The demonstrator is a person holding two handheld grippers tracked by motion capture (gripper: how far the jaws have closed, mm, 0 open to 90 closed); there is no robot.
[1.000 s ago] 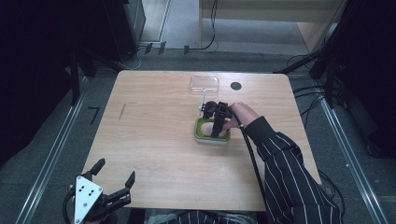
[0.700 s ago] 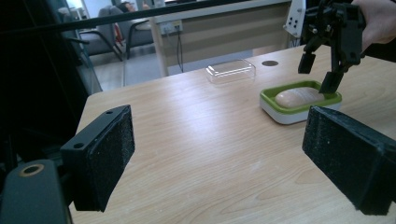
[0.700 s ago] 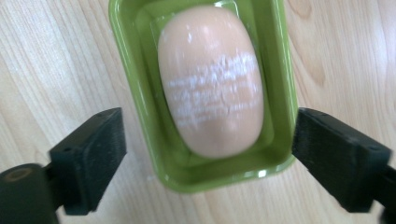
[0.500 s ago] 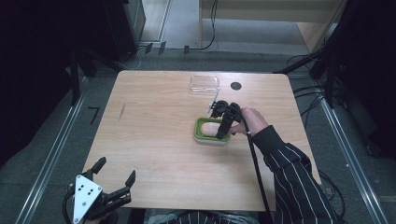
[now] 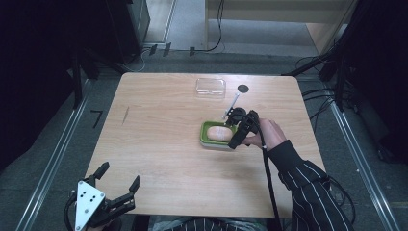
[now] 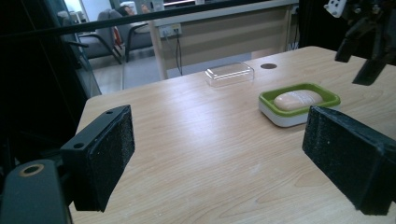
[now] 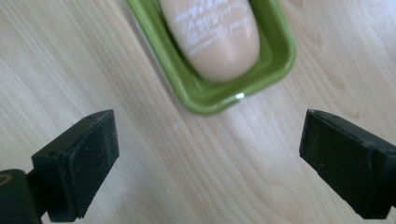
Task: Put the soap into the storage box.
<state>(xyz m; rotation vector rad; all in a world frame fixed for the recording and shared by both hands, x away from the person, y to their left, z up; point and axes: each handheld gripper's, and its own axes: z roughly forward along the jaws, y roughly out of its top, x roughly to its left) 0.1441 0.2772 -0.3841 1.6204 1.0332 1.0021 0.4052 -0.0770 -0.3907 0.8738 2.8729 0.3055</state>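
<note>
— Where's the soap (image 5: 219, 133)?

— In the green dish (image 5: 208, 127), right of the middle of the desk (image 5: 159, 139). From above, the bar lies with its long axis across the desk, left to right, same as the dish. In the right claw view the bar (image 7: 212, 35) runs up out of the top edge, so only its rounded near end shows.

— And the right claw (image 5: 236, 131)?

— Held by the hand (image 5: 269, 135) just over the dish's right end, tilted down at it. Its jaws stand wide apart, gripping nothing; bare wood lies between them, the dish rim (image 7: 205, 100) just ahead.

— The left claw (image 5: 117, 185)?

— Down at the near left corner of the desk, well apart from the dish, jaws spread and empty. Its view looks across the wood to the dish (image 6: 322, 95) and soap (image 6: 298, 99), with the other claw (image 6: 371, 39) hanging dark above, cut off at the corner.

— Anything else around?

— A clear plastic lid (image 5: 210, 86) near the far edge, a round dark hole (image 5: 243, 88) beside it, and a thin pale stick (image 5: 231, 106) between them and the dish; I can't tell what that is. A faint dark mark (image 5: 126, 115) sits on the left side. Nothing lies between either claw and the dish.
</note>
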